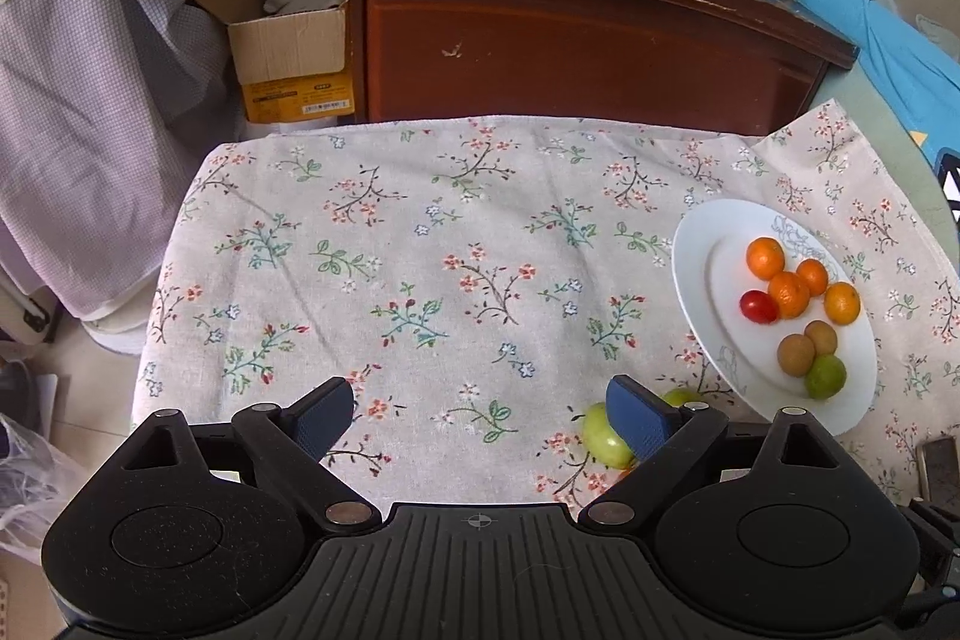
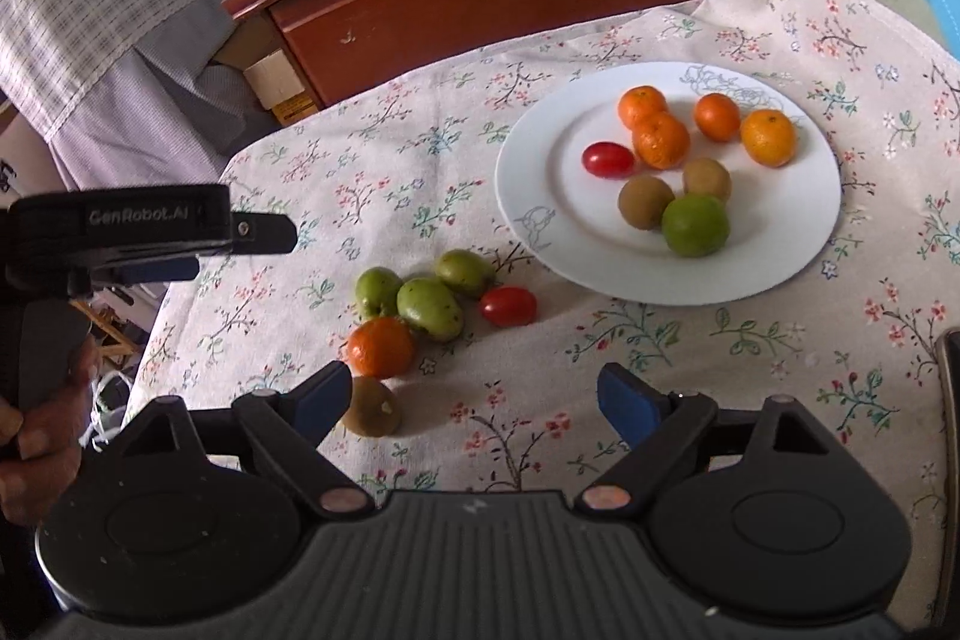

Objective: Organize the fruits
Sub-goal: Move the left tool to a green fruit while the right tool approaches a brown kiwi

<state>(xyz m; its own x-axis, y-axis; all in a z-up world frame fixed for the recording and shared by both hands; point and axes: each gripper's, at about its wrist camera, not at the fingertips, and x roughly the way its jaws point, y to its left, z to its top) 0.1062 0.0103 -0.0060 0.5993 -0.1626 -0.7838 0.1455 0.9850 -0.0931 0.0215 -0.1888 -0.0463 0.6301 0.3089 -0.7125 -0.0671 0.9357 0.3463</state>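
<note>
Both grippers hang over the floral tablecloth point(image 2: 420, 196) with jaws spread wide and nothing between them. The right gripper point(image 2: 474, 400) hovers released above bare cloth, and just off its left pad sits a brown kiwi-like fruit point(image 2: 373, 407) (close, but whether they touch I cannot tell). At twelve o'clock from that fruit lies a loose mandarin point(image 2: 381, 346), then three green fruits point(image 2: 429, 307) bunched together, with a cherry tomato point(image 2: 508, 306) at their three o'clock. The white plate point(image 2: 540, 196) sits at one o'clock from this cluster, carrying four mandarins point(image 2: 660, 139), a red tomato point(image 2: 608, 159), two brown fruits point(image 2: 646, 202) and a lime-green one point(image 2: 695, 225). The left gripper point(image 1: 477, 421) is likewise released; a green fruit point(image 1: 603, 436) peeks from behind its right pad. A hand point(image 2: 42, 430) grips that tool's handle at nine o'clock in the right wrist view.
</note>
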